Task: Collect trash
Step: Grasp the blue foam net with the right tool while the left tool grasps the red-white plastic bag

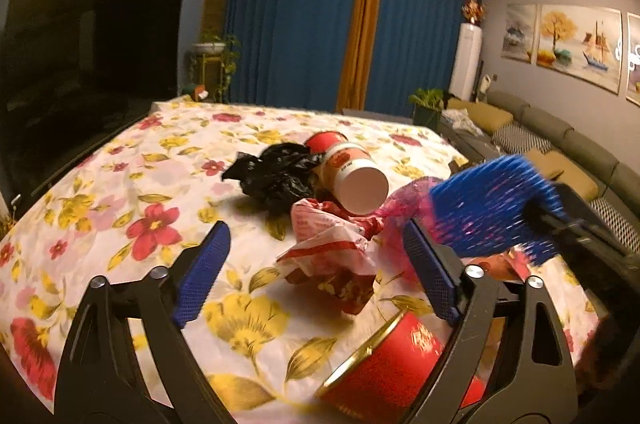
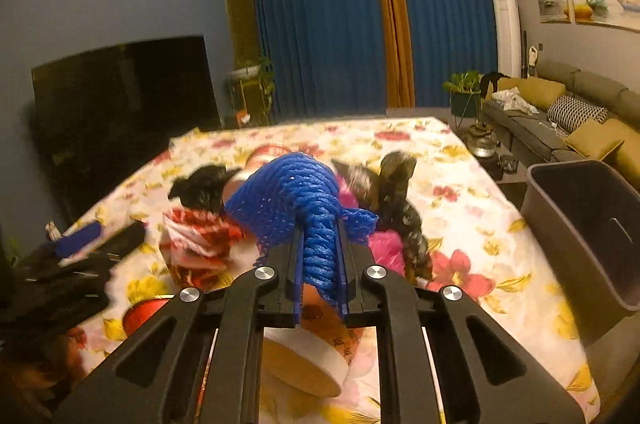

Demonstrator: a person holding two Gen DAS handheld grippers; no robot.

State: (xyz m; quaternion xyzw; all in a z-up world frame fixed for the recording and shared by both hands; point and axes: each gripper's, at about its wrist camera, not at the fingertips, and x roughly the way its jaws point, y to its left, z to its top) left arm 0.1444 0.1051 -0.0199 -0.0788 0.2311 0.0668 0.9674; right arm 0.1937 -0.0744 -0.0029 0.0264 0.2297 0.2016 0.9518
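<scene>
Trash lies in a heap on the flowered tablecloth point(image 1: 120, 184). My right gripper point(image 2: 320, 236) is shut on a blue mesh net point(image 2: 296, 200), which bulges out past its fingertips; the same net point(image 1: 488, 200) shows blurred at the right of the left wrist view. My left gripper point(image 1: 320, 256) is open, and a crumpled red-and-white plastic bag point(image 1: 332, 248) lies just ahead between its fingers without touching them. Behind it lie a tipped paper cup point(image 1: 352, 176) and a black plastic bag point(image 1: 276, 172). A red round tin point(image 1: 392, 356) lies under the left gripper's right finger.
A dark grey bin point(image 2: 588, 232) stands at the table's right edge. A pink bag point(image 2: 384, 244) and a second black bag point(image 2: 396, 192) lie right of the net. A television point(image 1: 80, 72) is on the left, a sofa point(image 2: 560, 116) on the right, blue curtains behind.
</scene>
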